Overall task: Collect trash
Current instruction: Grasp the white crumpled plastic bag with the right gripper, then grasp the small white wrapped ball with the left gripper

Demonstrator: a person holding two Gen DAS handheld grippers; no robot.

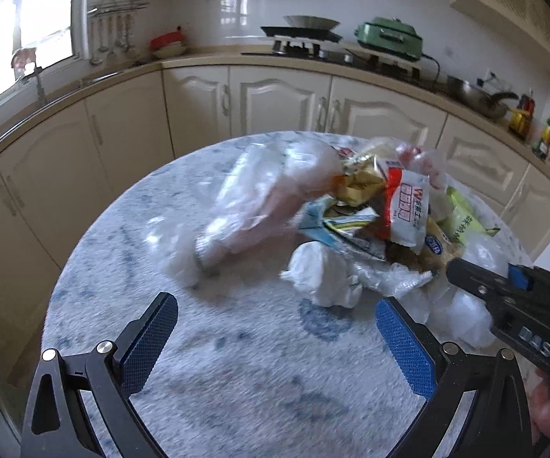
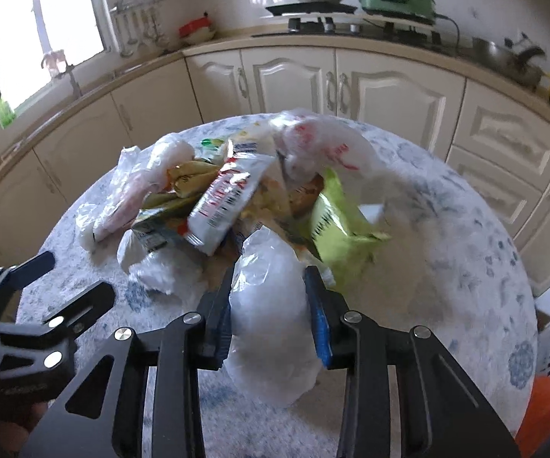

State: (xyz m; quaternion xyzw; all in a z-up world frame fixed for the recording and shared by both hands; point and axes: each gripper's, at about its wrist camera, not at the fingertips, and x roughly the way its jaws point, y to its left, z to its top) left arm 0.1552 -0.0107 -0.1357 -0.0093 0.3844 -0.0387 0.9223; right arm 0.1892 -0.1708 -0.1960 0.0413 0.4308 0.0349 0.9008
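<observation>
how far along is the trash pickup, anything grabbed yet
Barely started. Done: nothing visibly collected; the wrappers are still heaped on the round table. In hand: the right claw pinches a crumpled clear plastic bag at the pile's near edge. The left claw is open and empty, short of the pile. Left: the white-and-red packet, green packet, gold wrappers and other plastic bags.

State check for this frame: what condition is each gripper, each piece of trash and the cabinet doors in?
left gripper: open, empty, above the table.
right gripper: shut on the clear plastic bag.
clear plastic bag: crumpled, pinched between the pads.
white-and-red wrapper: lying tilted on top of the pile.
green snack bag: torn open, crumpled.
cabinet doors: closed.
</observation>
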